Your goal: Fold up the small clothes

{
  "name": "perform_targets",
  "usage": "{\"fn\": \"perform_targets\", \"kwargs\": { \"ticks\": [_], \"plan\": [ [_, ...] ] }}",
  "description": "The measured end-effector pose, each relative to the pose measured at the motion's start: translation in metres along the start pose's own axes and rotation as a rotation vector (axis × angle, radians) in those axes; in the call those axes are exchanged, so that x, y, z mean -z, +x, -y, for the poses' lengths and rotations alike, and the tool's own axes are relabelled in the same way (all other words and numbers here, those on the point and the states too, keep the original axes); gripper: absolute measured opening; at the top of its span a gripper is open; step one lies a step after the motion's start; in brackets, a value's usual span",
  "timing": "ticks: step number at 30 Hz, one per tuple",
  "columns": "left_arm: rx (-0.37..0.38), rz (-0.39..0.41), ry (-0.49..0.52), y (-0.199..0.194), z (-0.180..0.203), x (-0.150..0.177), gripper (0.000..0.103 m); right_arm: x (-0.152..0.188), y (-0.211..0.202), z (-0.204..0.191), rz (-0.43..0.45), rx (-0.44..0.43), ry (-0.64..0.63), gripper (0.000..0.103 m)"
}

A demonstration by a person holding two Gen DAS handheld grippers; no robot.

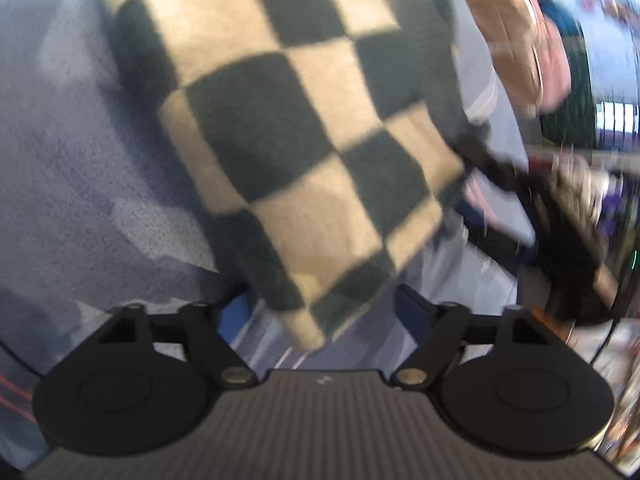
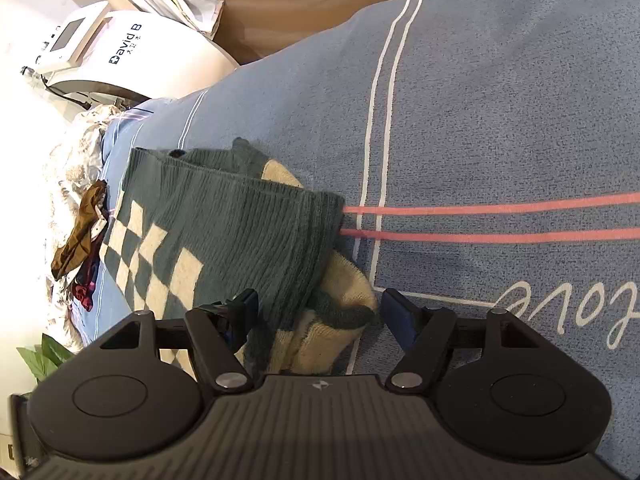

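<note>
Both sets of fingers stand open astride the checkered knit point(image 2: 224, 232), gripping nothing; it lies on the blue blanket point(image 2: 500, 120). If my left gripper point(image 1: 320, 312) closes, I risk pinching only its dangling corner. My right gripper point(image 2: 320, 312) view alone shows the ribbed hem and folded layers; the left is blurred.

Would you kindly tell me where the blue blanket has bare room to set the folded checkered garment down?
Bare blanket lies right of the checkered garment, around the pink stripes and white lines, up to the brown cushion. The left edge is crowded: crumpled clothes and a white device.
</note>
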State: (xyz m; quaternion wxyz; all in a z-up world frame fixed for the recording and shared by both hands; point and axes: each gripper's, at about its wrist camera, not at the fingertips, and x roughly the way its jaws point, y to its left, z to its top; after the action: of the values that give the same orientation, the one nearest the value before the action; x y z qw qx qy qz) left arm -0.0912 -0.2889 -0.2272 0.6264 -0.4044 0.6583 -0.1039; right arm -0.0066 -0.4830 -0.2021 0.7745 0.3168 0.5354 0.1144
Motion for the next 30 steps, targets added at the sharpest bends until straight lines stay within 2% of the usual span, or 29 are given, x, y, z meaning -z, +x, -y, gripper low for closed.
{"fn": "perform_targets", "kwargs": {
  "ticks": [1,9,12,13,14,17,20,23,27,30],
  "plan": [
    [0.027,0.014,-0.034,-0.001,-0.003,-0.001,0.062,0.0,-0.001,0.0,-0.002,-0.002,0.0,0.103],
    [0.003,-0.025,-0.028,0.008,-0.005,0.0,0.031,0.001,-0.001,0.009,0.01,-0.045,0.065,0.103],
    [0.005,-0.029,-0.039,0.008,-0.008,-0.003,0.02,0.003,0.001,0.004,0.003,-0.024,0.036,0.103],
    [-0.004,-0.033,-0.025,0.004,-0.014,-0.007,0.018,0.004,0.001,0.002,0.0,-0.002,0.021,0.089],
    [-0.014,-0.035,-0.003,0.004,-0.011,-0.005,0.018,0.004,0.002,0.001,-0.003,0.017,0.005,0.07],
    [-0.022,-0.049,0.008,0.004,-0.004,-0.005,0.016,0.007,0.0,0.002,0.014,0.017,0.014,0.049],
    [-0.021,-0.066,0.018,-0.002,0.001,-0.011,0.015,0.009,-0.008,-0.006,0.047,0.012,0.044,0.04],
    [-0.003,-0.086,0.02,-0.015,0.007,-0.02,0.015,0.004,-0.022,-0.024,0.071,-0.032,0.097,0.037],
    [0.068,-0.118,-0.068,-0.047,0.001,-0.045,0.015,-0.014,-0.034,-0.066,0.089,-0.091,0.101,0.035],
    [0.122,-0.066,-0.08,-0.086,-0.007,-0.078,0.015,-0.032,-0.026,-0.104,0.107,-0.131,0.117,0.034]
  ]
}}
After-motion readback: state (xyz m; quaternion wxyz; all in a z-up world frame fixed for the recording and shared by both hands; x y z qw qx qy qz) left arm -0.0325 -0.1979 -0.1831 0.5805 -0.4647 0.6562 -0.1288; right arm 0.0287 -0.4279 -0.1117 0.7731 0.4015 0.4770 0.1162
